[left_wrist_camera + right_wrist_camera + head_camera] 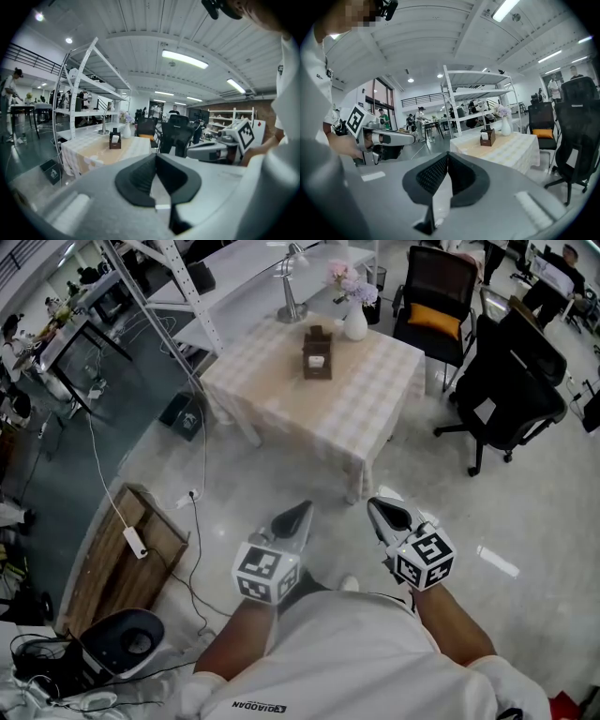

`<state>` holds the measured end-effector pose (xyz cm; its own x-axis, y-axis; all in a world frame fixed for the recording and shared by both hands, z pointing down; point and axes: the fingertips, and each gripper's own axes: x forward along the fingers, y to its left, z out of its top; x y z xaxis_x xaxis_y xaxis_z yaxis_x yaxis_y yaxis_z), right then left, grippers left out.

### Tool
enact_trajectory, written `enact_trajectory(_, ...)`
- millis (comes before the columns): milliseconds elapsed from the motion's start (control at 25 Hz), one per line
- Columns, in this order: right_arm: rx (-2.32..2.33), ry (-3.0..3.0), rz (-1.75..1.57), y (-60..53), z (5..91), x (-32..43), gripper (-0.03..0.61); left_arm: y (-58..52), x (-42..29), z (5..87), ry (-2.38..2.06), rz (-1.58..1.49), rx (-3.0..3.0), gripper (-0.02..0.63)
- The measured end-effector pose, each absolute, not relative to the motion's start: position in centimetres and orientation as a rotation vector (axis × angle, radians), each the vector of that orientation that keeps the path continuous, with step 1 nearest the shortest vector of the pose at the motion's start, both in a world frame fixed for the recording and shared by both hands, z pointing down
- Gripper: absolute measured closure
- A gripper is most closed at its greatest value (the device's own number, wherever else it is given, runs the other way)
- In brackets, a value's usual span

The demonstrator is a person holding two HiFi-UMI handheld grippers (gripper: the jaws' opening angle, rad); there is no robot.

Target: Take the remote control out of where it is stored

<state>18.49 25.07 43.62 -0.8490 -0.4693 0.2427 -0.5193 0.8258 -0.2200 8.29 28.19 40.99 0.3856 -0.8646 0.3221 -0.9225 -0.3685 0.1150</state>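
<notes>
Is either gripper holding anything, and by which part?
Nothing is held: the left gripper and the right gripper are both shut and empty.

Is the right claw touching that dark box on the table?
Apart. The head view shows the right gripper out over the floor, well short of the table where the dark box stands.

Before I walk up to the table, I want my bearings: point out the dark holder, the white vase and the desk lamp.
dark holder (319,372): head view, on its lower front wall.
white vase (355,327): head view, on its belly.
desk lamp (292,313): head view, on its base.
</notes>
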Motion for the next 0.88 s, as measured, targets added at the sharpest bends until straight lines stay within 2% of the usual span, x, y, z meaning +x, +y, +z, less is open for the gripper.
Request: enact_trajectory(880,0.824,-2.782,0.434,17.8,43.7,12.3,0.571,20.6,2.1,41.2,-1.505,0.33,2.388,0.611)
